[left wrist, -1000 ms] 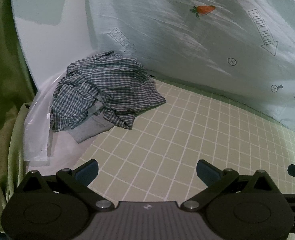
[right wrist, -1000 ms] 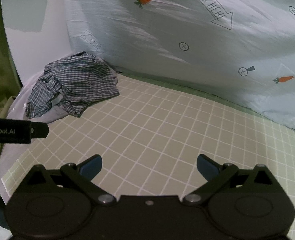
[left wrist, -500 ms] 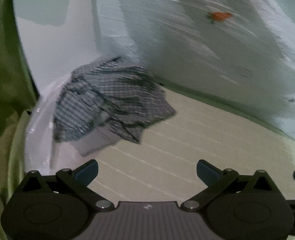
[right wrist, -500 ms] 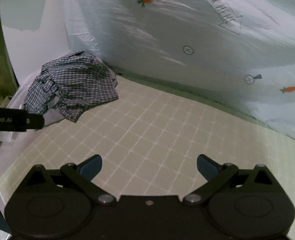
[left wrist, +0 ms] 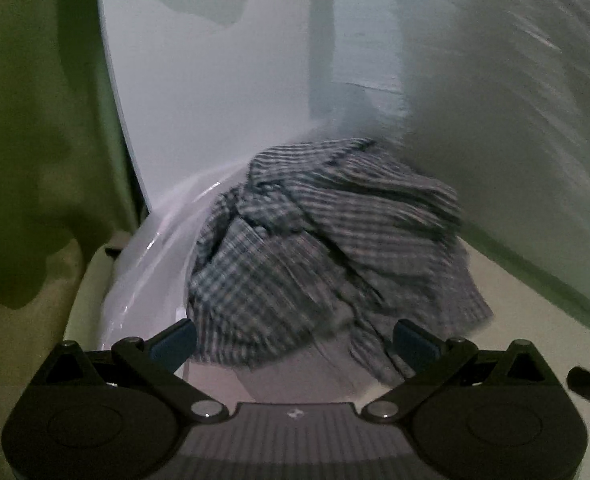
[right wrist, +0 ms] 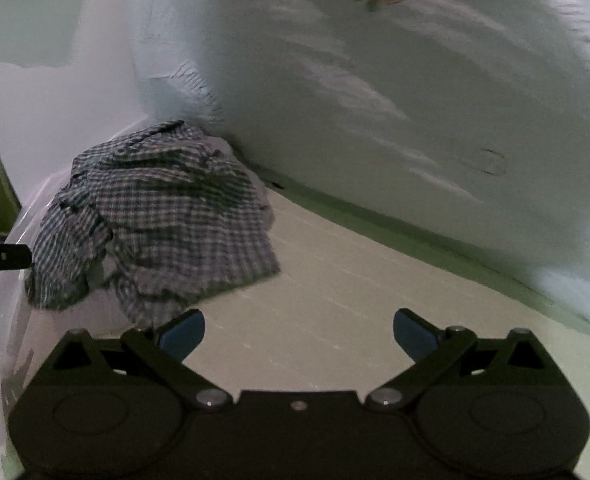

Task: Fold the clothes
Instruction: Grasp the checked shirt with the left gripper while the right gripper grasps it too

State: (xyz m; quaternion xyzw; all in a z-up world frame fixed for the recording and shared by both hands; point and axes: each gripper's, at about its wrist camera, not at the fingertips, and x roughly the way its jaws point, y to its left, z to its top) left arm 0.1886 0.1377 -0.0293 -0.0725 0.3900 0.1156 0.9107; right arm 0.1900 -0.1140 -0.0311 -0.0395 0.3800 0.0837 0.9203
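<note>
A crumpled dark checked shirt (left wrist: 327,248) lies in a heap at the far left corner of the surface, partly on clear plastic. My left gripper (left wrist: 295,340) is open and empty, its fingers just short of the heap's near edge. In the right wrist view the shirt (right wrist: 163,216) sits ahead and left. My right gripper (right wrist: 299,332) is open and empty, its left finger near the heap's front corner. A grey garment (left wrist: 295,372) peeks out under the shirt.
A pale green gridded cloth (right wrist: 355,300) covers the surface. A light blue sheet with carrot prints (right wrist: 375,80) hangs behind. A white wall (left wrist: 215,100) and a green curtain (left wrist: 43,140) stand at left. Clear plastic (left wrist: 151,280) lies beside the heap.
Both grippers have moved forward and left toward the shirt heap, which now looks much larger and closer. Both stay open. The shirt has not moved.
</note>
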